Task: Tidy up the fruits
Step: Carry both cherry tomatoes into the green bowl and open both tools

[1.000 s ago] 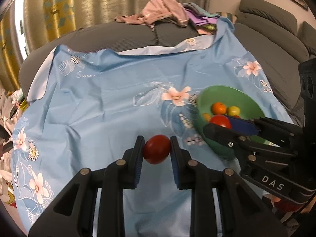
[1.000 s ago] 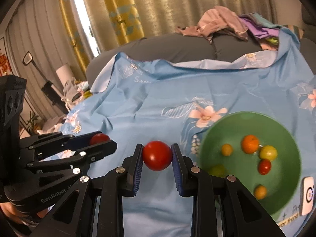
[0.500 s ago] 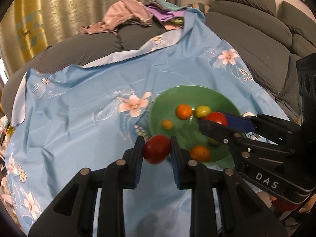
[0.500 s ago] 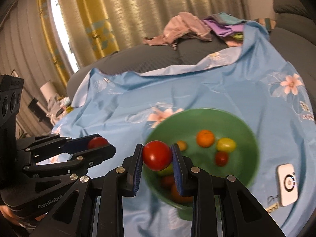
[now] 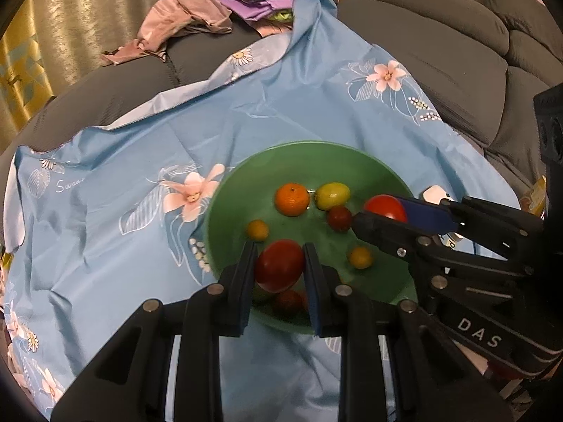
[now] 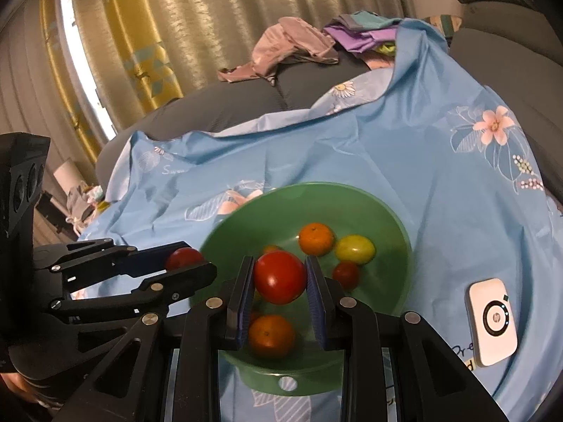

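My left gripper [image 5: 279, 267] is shut on a red tomato [image 5: 279, 270] and holds it over the near part of a green bowl [image 5: 355, 161]. My right gripper [image 6: 280, 277] is shut on another red tomato [image 6: 279, 276] over the same bowl [image 6: 394, 218]. The bowl holds an orange [image 5: 292, 199], a yellow-green fruit [image 5: 332, 195], a small red tomato [image 5: 339, 218] and several small orange fruits. The right gripper shows at the right of the left wrist view [image 5: 387, 216], and the left gripper at the left of the right wrist view [image 6: 186, 262].
A blue flowered cloth [image 5: 123, 161] covers a grey sofa [image 5: 440, 52]. A pile of clothes [image 5: 197, 17] lies at the back. A white device [image 6: 492, 320] lies on the cloth right of the bowl. Curtains [image 6: 158, 28] hang behind.
Both grippers moved with their tomatoes from over the cloth to over the green bowl, which now lies directly under them.
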